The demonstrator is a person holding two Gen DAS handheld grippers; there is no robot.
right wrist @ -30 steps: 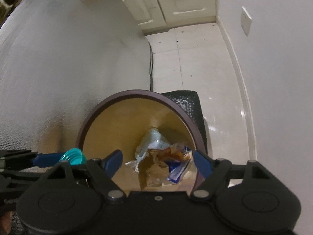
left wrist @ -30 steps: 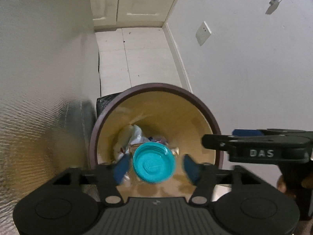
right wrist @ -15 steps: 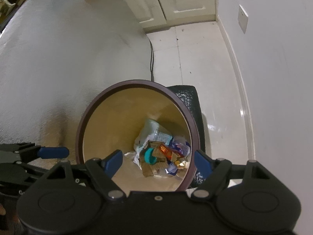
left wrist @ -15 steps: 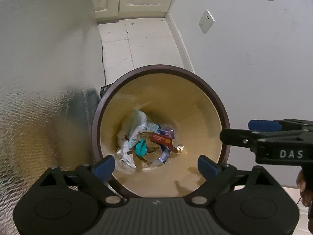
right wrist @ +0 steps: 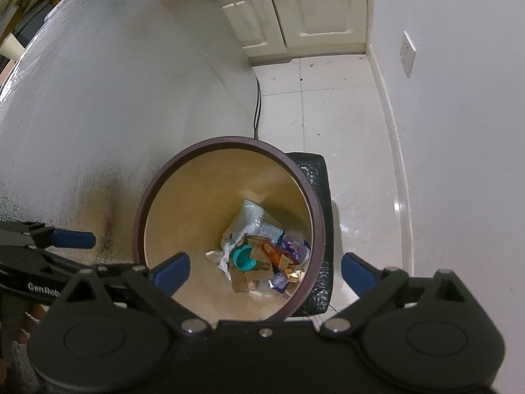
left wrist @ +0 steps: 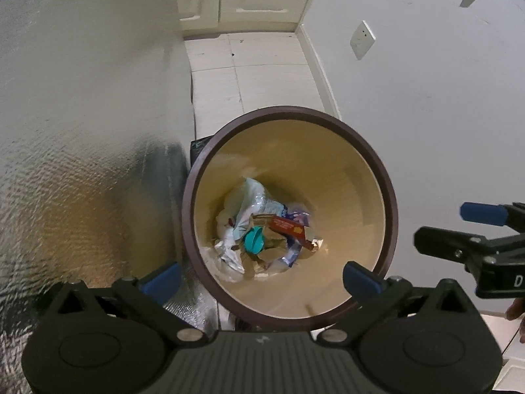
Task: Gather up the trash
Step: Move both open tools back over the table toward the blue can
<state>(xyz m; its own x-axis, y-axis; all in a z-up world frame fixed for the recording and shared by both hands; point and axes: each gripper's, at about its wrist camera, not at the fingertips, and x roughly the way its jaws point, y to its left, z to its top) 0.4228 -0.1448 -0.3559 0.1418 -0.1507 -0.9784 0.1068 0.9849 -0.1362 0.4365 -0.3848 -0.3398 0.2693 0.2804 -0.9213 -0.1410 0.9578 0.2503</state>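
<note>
So the teal lid [left wrist: 254,242] is in the bin now. A second ago it was sitting between the left gripper's blue fingertips right over the opening; half a second ago it was already down in the pile, and it hasn't shifted since. It lies tilted among the other trash at the bottom of the bin [left wrist: 388,197], touching a red carton [left wrist: 288,227] and a crumpled white wrapper [left wrist: 249,203], with torn brown cardboard [right wrist: 244,279] just beside it.

The left gripper [left wrist: 261,277] has its jaws spread wide with nothing between them, and it has pulled back and up, since the brown rim now shows whole in its view where before it filled the frame. The right gripper [right wrist: 264,271] is also wide open and empty (it never carried anything in these frames), hovering over the bin next to the left one.

My read: this piece is done, the drop went clean and nothing hangs on the rim or landed on the tiled floor [right wrist: 344,108] as far as I can see. If more trash is left to collect, both grippers are free to go for it, but none shows outside the bin in either view, so I can't tell how much of the job remains
</note>
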